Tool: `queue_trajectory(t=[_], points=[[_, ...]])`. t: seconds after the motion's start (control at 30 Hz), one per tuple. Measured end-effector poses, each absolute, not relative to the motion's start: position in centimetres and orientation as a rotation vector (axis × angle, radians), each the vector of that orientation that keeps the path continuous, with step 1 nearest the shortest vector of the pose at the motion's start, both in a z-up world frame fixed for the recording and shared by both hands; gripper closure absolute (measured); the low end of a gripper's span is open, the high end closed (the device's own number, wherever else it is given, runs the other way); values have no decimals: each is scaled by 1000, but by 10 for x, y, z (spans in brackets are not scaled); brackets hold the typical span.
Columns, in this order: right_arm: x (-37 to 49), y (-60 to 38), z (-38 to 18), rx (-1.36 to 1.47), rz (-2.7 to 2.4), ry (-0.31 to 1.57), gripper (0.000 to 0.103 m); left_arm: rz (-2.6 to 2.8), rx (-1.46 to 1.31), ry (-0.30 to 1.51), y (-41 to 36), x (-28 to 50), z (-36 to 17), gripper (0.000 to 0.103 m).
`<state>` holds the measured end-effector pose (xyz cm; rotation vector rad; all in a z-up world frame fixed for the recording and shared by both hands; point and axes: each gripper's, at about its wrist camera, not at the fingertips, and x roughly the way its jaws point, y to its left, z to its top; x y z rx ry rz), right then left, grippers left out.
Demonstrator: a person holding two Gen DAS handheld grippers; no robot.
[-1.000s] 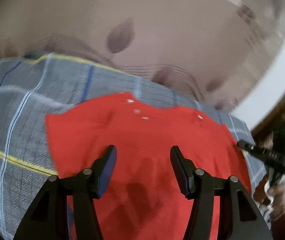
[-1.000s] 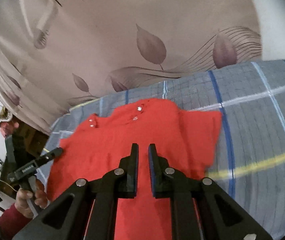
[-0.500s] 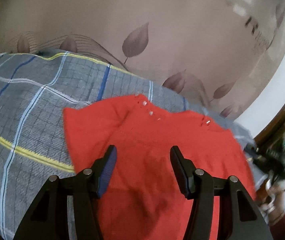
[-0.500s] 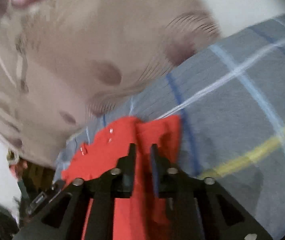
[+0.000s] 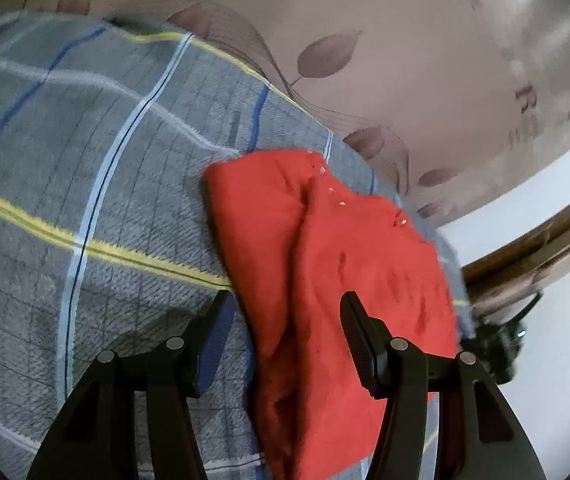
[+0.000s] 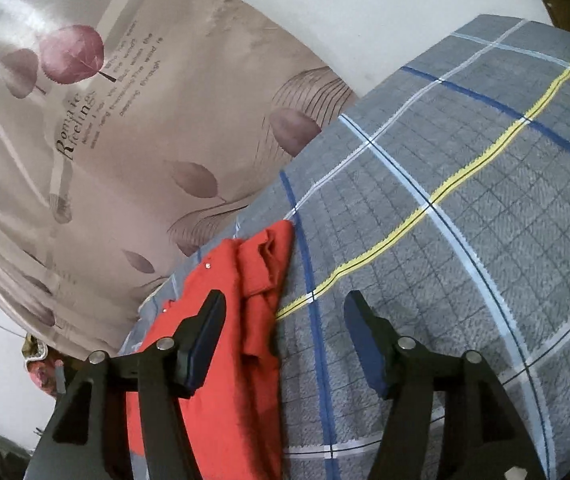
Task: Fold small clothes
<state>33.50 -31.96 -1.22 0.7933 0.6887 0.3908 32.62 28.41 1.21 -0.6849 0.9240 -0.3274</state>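
Just sprung apart, right gripper [image 6: 283,328] fingers, nothing pinched, garment edge lying loose between them. Spread too on the left gripper [image 5: 283,326], straddling the red garment [image 5: 337,280] without pressing. Lying on the plaid blanket [image 5: 85,160] of the bed, one sleeve folded in. Risk: loose flap [image 6: 263,268] springing back open, or snagging on a finger. Leaf-print curtain [image 6: 145,140] behind, nothing blocking.

Red garment [image 6: 221,344] on plaid blanket [image 6: 465,240] — folded.
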Motion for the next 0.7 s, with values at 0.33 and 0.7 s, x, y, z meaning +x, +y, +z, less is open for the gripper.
queue_trajectory(t=[0.33,0.7], points=[[333,-311,-10,741,380,678,36,-533,-769,893,265,352,-8,47],[329,-304,-5,693,378,648,22,-460,-633,928,252,368,-7,82]])
